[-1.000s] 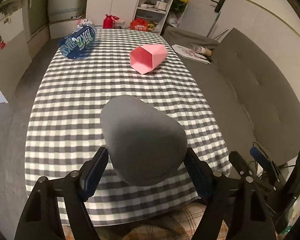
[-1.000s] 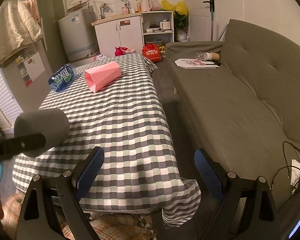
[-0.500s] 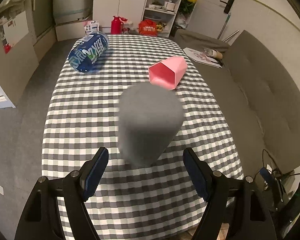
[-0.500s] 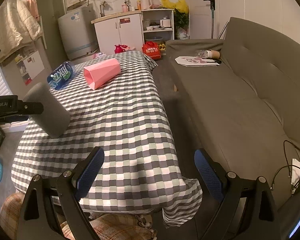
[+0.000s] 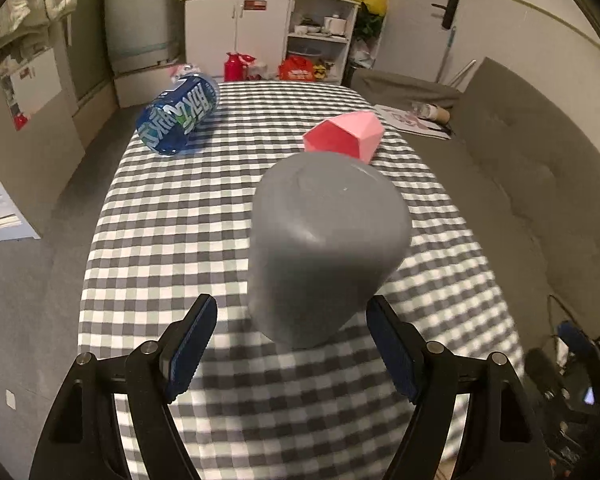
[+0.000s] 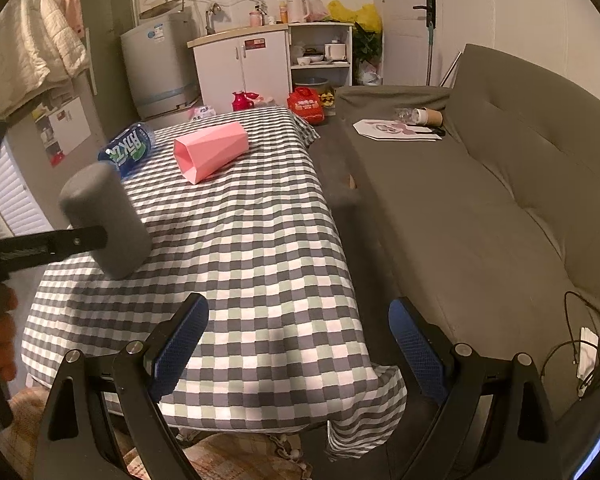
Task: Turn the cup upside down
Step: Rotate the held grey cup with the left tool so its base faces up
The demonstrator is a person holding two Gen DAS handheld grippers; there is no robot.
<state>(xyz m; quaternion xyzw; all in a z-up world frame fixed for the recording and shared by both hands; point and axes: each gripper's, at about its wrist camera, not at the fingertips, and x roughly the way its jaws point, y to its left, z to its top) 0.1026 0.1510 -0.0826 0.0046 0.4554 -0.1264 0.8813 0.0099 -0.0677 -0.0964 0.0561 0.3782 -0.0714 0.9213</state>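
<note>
Cup (image 5: 324, 240) — base up, between left claw (image 5: 292, 344) fingers.

Grey sofa (image 6: 500, 200) beside checked-cloth table (image 6: 260, 240); white cabinet (image 6: 244, 68) behind.

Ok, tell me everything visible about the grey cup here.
The grey cup is plain, matte and rounded, plastic or silicone by its look, with no handle or print. Its closed base faces up and it tilts, wider end down near the checked tablecloth; contact with the cloth cannot be told. It sits between the left tongs; whether they are clamped on it is unclear. The pink cup lies behind it.
</note>
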